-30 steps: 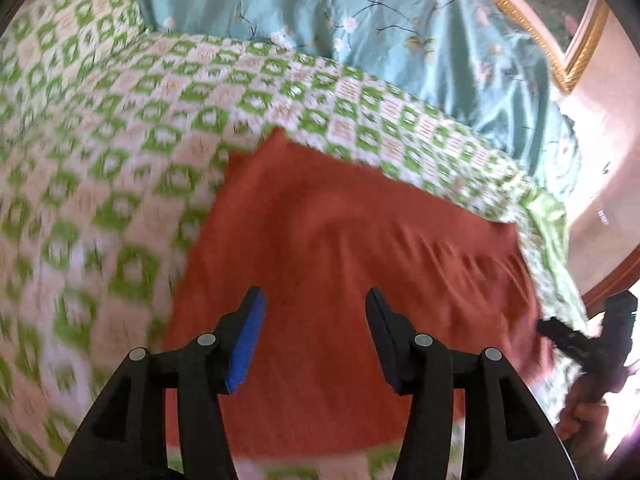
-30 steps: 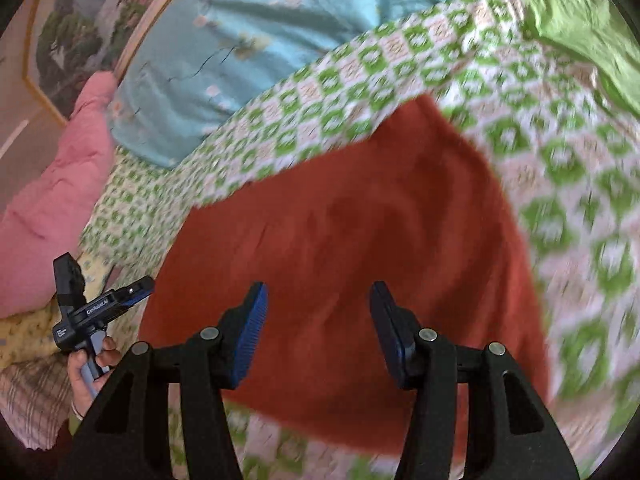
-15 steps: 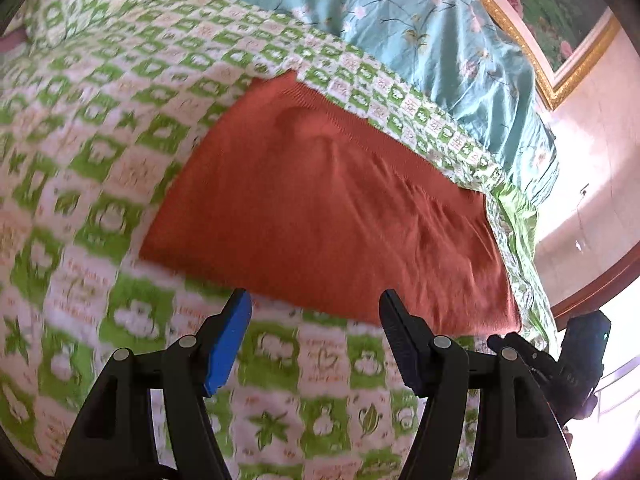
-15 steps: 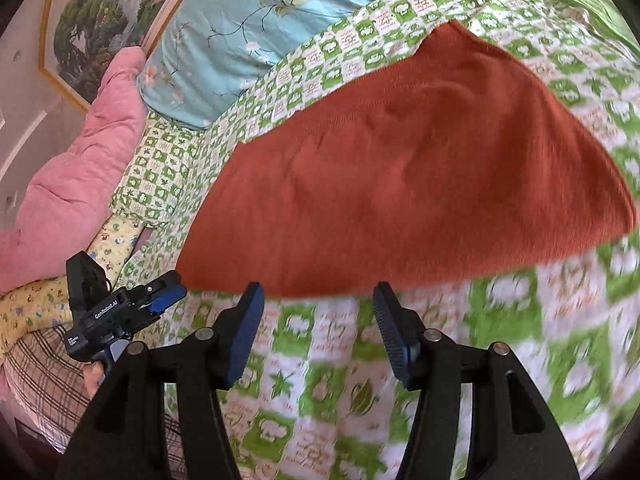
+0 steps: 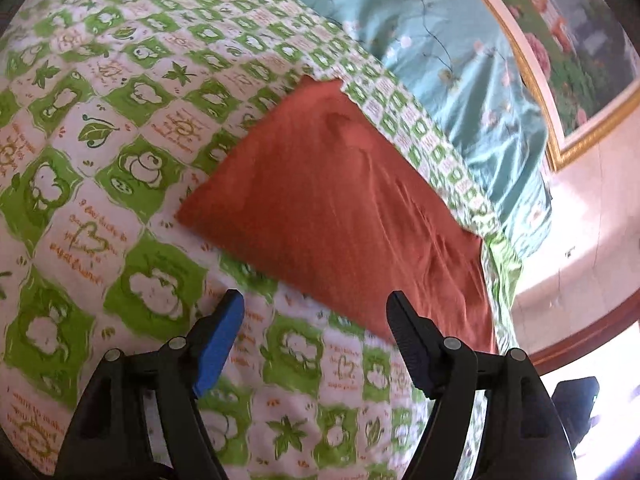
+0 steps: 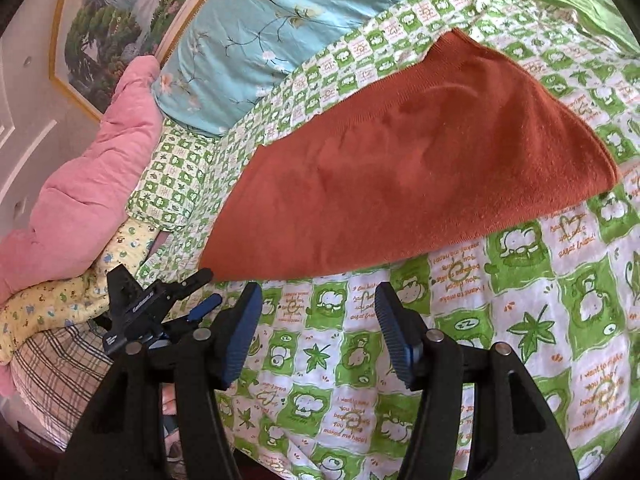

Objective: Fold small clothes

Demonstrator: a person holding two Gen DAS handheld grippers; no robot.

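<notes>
A rust-red knitted garment [image 5: 344, 204] lies flat as a folded rectangle on the green-and-white patterned bedsheet [image 5: 100, 128]; it also shows in the right wrist view [image 6: 404, 168]. My left gripper [image 5: 316, 320] is open and empty, hovering just short of the garment's near edge. My right gripper [image 6: 318, 312] is open and empty, also just short of the near edge. The left gripper shows in the right wrist view [image 6: 168, 300] at the garment's left corner.
A light blue floral quilt [image 6: 280, 12] lies behind the garment. A pink pillow [image 6: 96, 168] and a yellow printed cloth [image 6: 60, 300] lie at the left. A framed picture [image 5: 560, 40] hangs on the wall. The bed's right edge [image 5: 504, 280] drops to the floor.
Both grippers have pulled back from above the garment towards me, so its near edge now lies ahead of the fingertips. The garment has stayed flat on the bed.
</notes>
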